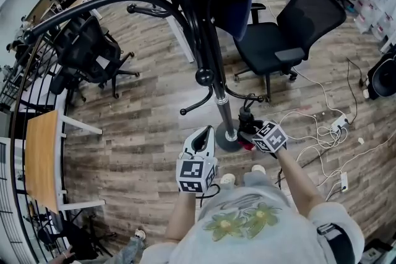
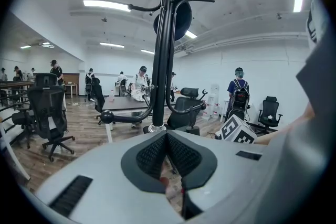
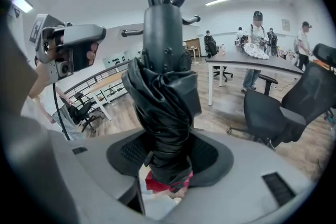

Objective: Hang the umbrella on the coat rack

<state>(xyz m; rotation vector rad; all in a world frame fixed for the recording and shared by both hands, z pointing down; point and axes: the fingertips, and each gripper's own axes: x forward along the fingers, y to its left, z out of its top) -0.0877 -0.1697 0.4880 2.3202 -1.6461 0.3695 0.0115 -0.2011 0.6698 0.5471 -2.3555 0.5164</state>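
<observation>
Pale flower-print shirt (image 1: 247, 241); grey, black-padded left claw (image 2: 167, 139) and right claw (image 3: 167, 157)

The left forearm (image 1: 181, 219) and the right forearm (image 1: 301, 179) both reach forward and down; the left gripper (image 1: 207, 133) has its jaws together with nothing between them; the right gripper (image 1: 249, 125), beside it and tipped more steeply down, has its jaws clamped on a folded black umbrella (image 3: 165, 113).
</observation>
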